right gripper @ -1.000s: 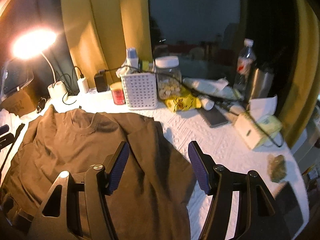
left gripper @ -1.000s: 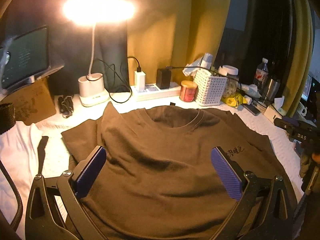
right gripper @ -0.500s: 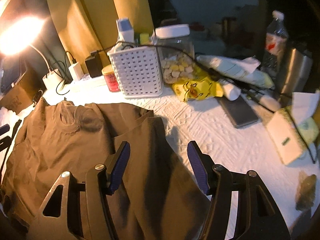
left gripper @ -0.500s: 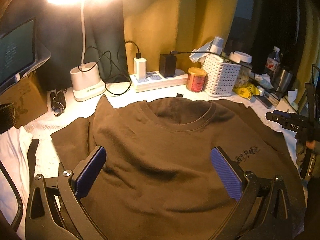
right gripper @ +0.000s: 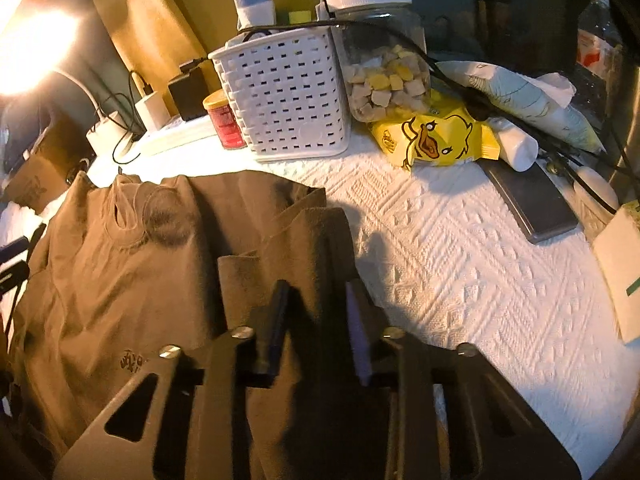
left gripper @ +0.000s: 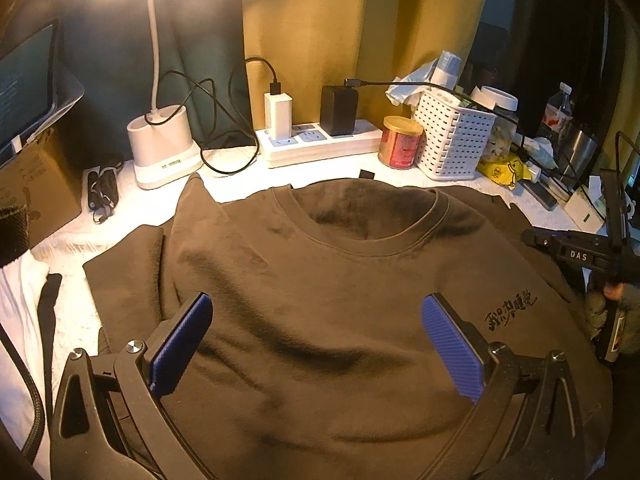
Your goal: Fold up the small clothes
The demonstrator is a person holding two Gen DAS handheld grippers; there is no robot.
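A brown sweatshirt (left gripper: 320, 272) lies front up on the white tablecloth, its collar toward the back and a small print on the chest. My left gripper (left gripper: 316, 304) hovers over the chest, open, its blue pads wide apart and holding nothing. In the right wrist view the same sweatshirt (right gripper: 120, 280) spreads to the left. My right gripper (right gripper: 316, 288) is at its right sleeve edge. Its jaws are closing, and a raised fold of the brown cloth is pinched between them. The right tool's black frame (left gripper: 576, 254) shows at the shirt's right side in the left wrist view.
Along the back stand a lamp base (left gripper: 162, 144), a power strip (left gripper: 320, 146), a red can (right gripper: 226, 122), a white basket (right gripper: 284, 96) and a snack jar (right gripper: 380, 48). A yellow bag (right gripper: 436, 136) and a phone (right gripper: 528, 204) lie at right. A cardboard box (left gripper: 36, 188) is at left.
The right gripper's jaws went from wide apart to narrow around a fold of the sleeve, and it moved down and forward. The left gripper came a little closer to the shirt, still open.
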